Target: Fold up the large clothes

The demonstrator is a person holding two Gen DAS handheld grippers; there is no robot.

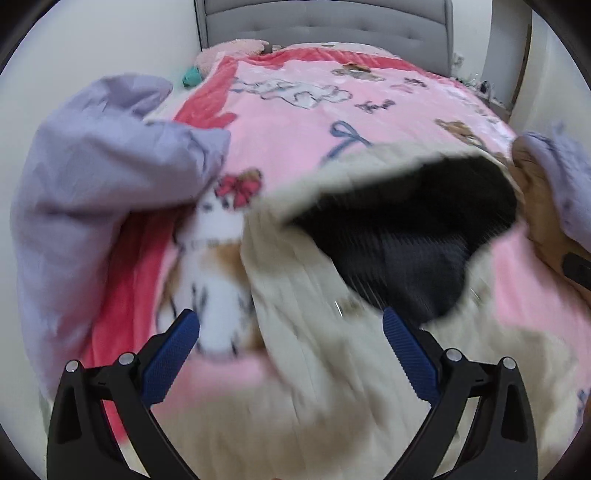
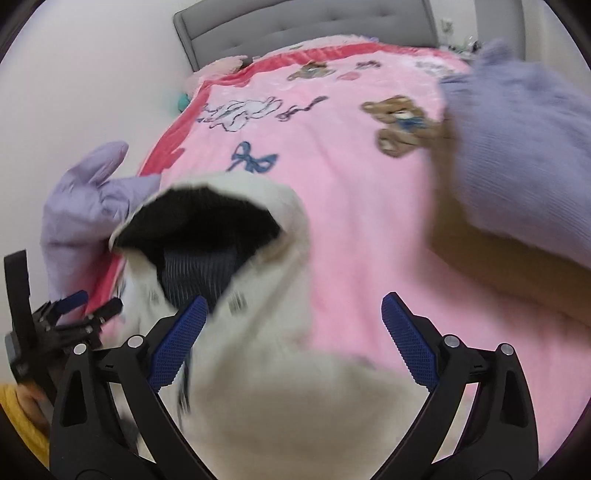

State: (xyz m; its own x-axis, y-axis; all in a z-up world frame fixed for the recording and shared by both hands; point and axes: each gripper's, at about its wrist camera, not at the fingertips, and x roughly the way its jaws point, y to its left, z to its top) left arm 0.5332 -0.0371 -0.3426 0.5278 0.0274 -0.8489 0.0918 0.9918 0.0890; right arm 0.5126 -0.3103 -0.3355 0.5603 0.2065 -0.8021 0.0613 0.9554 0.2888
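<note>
both frames motion-blurred. left gripper (image 1: 291, 332) has its blue pads (image 1: 171, 354) spread wide, nothing pinched; cream cloth lies under and between the jaws but the pads don't press on it. right gripper (image 2: 291, 317) is also spread wide, blue pads (image 2: 408, 339) apart, nothing gripped; the garment sits under the left pad, can't tell if it touches. the task item is a cream garment (image 1: 332, 387) with a dark striped lining (image 1: 399, 236), lying on the pink blanket (image 1: 295, 140) at the near end of the bed, its opening gaping toward the headboard; in the right wrist view the same cream garment (image 2: 280, 387) lies toward the bed's left edge with the lining (image 2: 207, 229) showing. the blanket has a red border (image 1: 207, 99), bows and teddy bear prints (image 2: 399, 118). a lilac garment (image 1: 92, 177) is bunched at the left edge of the bed. grey padded headboard (image 1: 325, 22) at the far end, with a pink plush item (image 1: 236, 48) just below it. a lilac ribbed sleeve (image 2: 517, 147) and bare forearm (image 2: 498, 258) come in at the right of the right wrist view. the left gripper shows at the lower left of that view (image 2: 88, 306), also spread.
</note>
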